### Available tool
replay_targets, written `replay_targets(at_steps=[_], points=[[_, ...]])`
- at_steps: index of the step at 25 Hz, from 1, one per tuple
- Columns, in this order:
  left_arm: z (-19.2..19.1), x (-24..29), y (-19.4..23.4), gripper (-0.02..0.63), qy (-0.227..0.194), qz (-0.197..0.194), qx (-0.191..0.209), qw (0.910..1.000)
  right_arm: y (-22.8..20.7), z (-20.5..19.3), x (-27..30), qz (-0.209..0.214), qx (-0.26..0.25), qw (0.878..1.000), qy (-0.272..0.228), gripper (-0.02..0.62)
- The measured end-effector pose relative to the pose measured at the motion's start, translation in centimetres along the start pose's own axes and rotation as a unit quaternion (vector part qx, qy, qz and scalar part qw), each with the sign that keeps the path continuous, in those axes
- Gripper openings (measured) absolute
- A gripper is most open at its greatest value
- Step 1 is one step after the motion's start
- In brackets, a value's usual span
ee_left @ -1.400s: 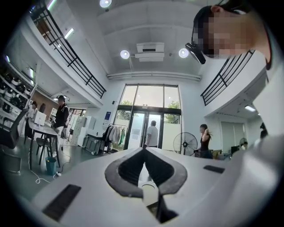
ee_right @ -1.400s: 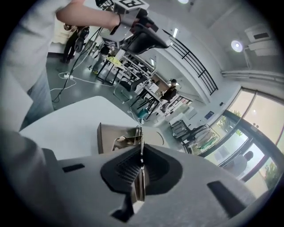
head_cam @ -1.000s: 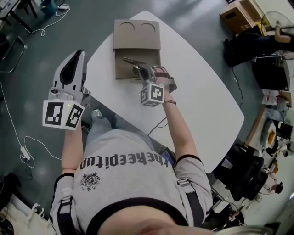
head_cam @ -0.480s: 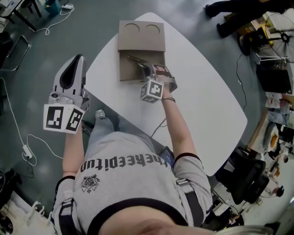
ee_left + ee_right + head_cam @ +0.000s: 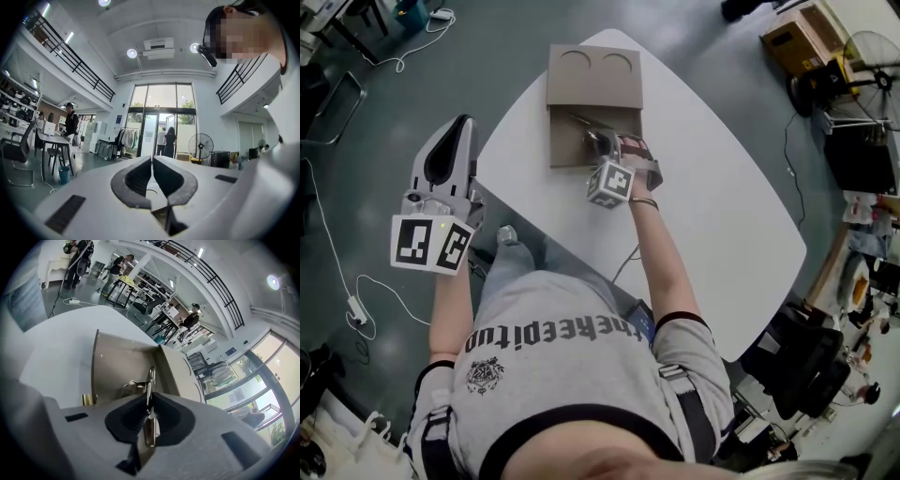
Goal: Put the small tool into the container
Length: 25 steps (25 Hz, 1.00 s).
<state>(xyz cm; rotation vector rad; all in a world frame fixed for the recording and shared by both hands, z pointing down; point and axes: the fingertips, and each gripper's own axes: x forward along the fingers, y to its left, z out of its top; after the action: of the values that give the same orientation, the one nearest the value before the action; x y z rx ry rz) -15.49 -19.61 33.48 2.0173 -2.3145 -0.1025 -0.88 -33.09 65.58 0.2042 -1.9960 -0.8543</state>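
Note:
A brown cardboard container (image 5: 567, 145) lies open on the white table (image 5: 712, 187), its lid (image 5: 594, 75) with two round marks folded back. My right gripper (image 5: 602, 142) hovers over the container's near right part with a thin silvery small tool (image 5: 586, 124) between its jaws, pointing into the box. In the right gripper view the tool (image 5: 150, 378) sticks out past the right gripper (image 5: 148, 397) above the container floor (image 5: 117, 362). The jaws are opening, though the pads still touch the tool. My left gripper (image 5: 467, 122) hangs left of the table over the floor, and the left gripper view shows this left gripper (image 5: 152, 161) shut and empty.
A cable and plug (image 5: 352, 314) trail over the grey floor at the left. A cardboard box (image 5: 797, 37) and a fan (image 5: 872, 47) stand beyond the table's far right, a dark chair (image 5: 797, 361) at its near right. People stand in the hall behind.
My right gripper has edged a little farther over the container with the tool still in it. The left gripper has hardly moved.

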Motion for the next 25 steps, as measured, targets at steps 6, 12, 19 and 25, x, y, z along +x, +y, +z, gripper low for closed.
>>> replay_targets(at_steps=[6,12,19,25], points=[[0.0,0.0,0.1,0.014,-0.002,-0.004,-0.002,1.0,0.1,0.3,0.0,0.009,0.013,1.0,0.005,0.028],[0.3,-0.3,0.4,0.014,-0.006,-0.007,-0.004,1.0,0.2,0.5,-0.2,0.017,0.044,0.999,0.012,0.032],[0.9,-1.3,1.5,0.014,-0.014,-0.007,-0.009,0.9998,0.5,0.6,-0.4,0.034,0.082,0.996,0.022,0.028],[1.5,-1.6,2.9,0.014,-0.017,-0.012,-0.009,0.9997,1.1,1.0,-0.2,0.047,0.1,0.993,0.038,0.043]])
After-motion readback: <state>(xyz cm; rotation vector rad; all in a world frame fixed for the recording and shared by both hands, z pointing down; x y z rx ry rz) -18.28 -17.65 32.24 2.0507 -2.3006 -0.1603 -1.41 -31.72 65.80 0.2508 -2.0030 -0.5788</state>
